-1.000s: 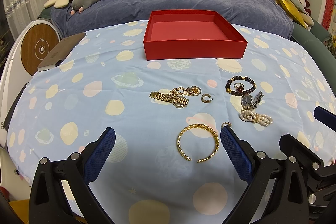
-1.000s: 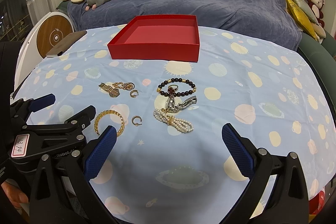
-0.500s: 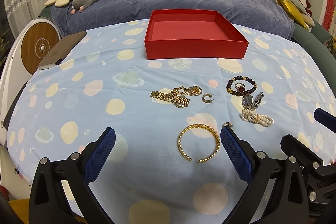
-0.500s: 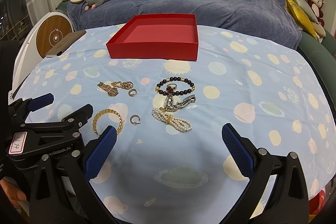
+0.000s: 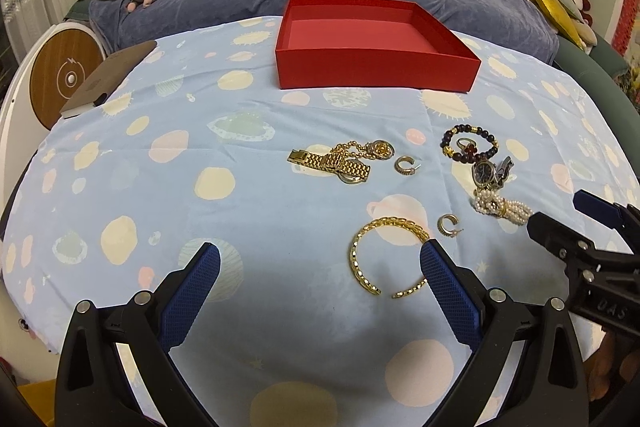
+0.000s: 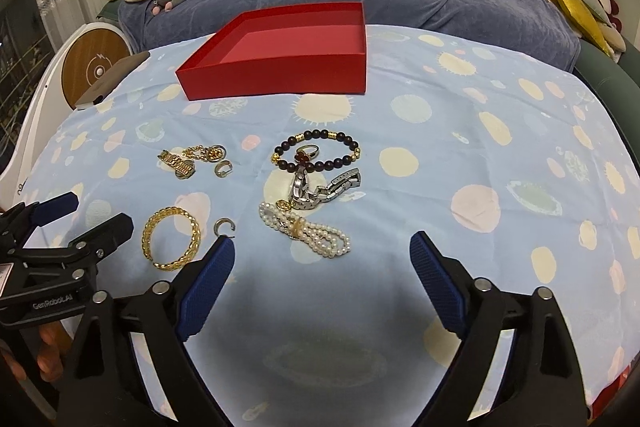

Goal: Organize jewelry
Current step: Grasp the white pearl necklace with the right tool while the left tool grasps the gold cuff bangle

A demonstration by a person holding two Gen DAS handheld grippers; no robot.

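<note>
Right gripper (image 6: 320,259) jaws closing, nothing between the pads; pearl bracelet (image 6: 306,229) lies just ahead of them on the cloth. Left gripper (image 5: 320,271) spread wide, empty; gold bangle (image 5: 386,257) just beside its right finger. Red box (image 5: 376,47) at far side of table (image 5: 200,155), nothing inside.

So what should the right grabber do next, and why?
Probably ease down a little further over the pearl bracelet and finish closing on it. The right gripper hangs just short of the pearls, its jaws closing with nothing between them yet, and the red box has no jewelry inside.
</note>
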